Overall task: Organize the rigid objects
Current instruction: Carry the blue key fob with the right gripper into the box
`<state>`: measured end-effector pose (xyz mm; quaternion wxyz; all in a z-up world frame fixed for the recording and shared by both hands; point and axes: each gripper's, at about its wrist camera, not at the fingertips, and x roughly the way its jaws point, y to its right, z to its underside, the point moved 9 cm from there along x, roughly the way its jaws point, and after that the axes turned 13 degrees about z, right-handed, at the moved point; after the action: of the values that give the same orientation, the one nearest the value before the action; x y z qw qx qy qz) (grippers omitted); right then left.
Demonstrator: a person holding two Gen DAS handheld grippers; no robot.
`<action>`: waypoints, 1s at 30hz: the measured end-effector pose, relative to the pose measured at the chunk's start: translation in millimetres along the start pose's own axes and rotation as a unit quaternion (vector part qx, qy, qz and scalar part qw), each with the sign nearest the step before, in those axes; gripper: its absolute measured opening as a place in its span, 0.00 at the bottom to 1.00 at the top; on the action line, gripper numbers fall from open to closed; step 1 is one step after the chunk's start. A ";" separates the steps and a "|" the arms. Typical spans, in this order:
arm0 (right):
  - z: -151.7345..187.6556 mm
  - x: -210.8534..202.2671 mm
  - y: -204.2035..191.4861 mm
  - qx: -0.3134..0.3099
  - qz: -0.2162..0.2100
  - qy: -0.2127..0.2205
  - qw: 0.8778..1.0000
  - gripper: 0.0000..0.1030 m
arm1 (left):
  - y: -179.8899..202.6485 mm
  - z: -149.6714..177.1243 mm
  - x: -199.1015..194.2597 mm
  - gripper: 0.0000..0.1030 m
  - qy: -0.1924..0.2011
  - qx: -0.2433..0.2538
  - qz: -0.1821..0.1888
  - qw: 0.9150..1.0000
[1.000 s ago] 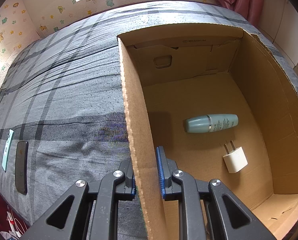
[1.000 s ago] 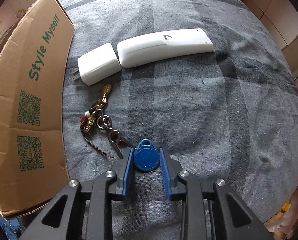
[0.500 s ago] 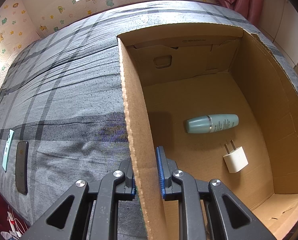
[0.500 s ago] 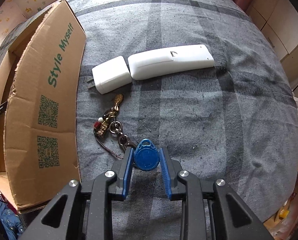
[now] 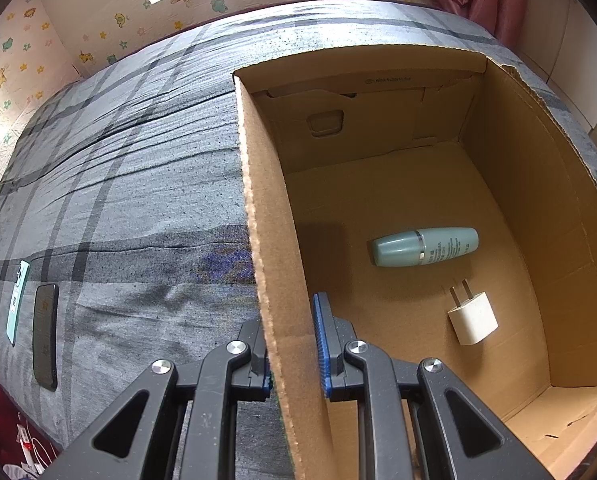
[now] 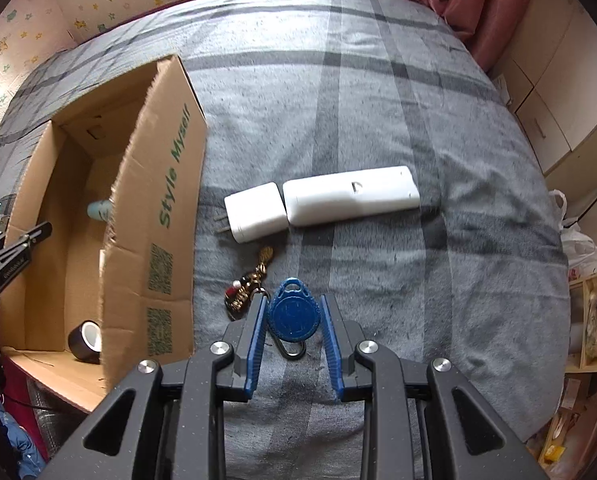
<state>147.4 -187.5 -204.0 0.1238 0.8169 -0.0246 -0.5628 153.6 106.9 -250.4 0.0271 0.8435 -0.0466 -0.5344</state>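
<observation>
Keys on a ring with a blue teardrop-shaped plastic fob [image 6: 294, 314] sit between the pads of the right gripper [image 6: 293, 334], whose blue-lined fingers [image 6: 256, 340] press against the fob's two sides; the fob stands upright between them above the grey plaid bedcover [image 6: 418, 160], with a metal clip loop hanging just below it. Just ahead and to the left of that gripper, the brass and red charm cluster [image 6: 246, 286] of the same bunch rests on the cover. Farther ahead lie a white square plug adapter [image 6: 255, 212] and a long white plastic remote-shaped case [image 6: 350, 195], touching end to end. To the left stands the open brown cardboard box [image 6: 154, 216] with green lettering on its wall, and a black tape roll [image 6: 84, 340] lies inside its near corner. The left gripper [image 5: 294, 344] straddles the box's near side wall [image 5: 274, 240], one pad outside and one inside, nipped on the cardboard. Ahead and to the right of it, on the box floor, a pale green cylindrical bottle [image 5: 424, 247] lies on its side, and nearer, a small white wall charger [image 5: 472, 316] rests prongs pointing away. Out on the cover to the left lie a black phone [image 5: 45, 336] and a teal card [image 5: 17, 306].
</observation>
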 end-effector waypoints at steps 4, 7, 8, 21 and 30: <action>-14.9 -12.2 -5.4 -0.007 0.000 0.020 1.000 0.27 | 0.0 0.0 0.0 0.18 0.000 -0.001 0.000 1.000; -28.1 -24.2 -11.3 -0.012 -0.005 0.037 0.999 0.27 | -0.1 0.3 0.1 0.18 0.000 -0.001 0.000 1.000; -32.1 -26.1 -12.9 -0.014 -0.007 0.041 0.999 0.27 | 0.0 0.1 0.2 0.18 0.000 -0.001 0.000 1.000; -66.2 -60.2 -66.1 -0.053 -0.037 0.089 0.994 0.27 | -0.3 -0.1 0.1 0.18 0.000 -0.001 0.000 1.000; -75.2 -56.3 -122.0 -0.099 -0.057 0.093 0.989 0.27 | -0.3 0.4 0.4 0.18 0.000 -0.002 0.001 1.000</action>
<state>184.3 -46.1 -155.3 0.1734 0.8494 0.0899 -0.4903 153.5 107.1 -251.0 0.0295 0.8434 -0.0466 -0.5344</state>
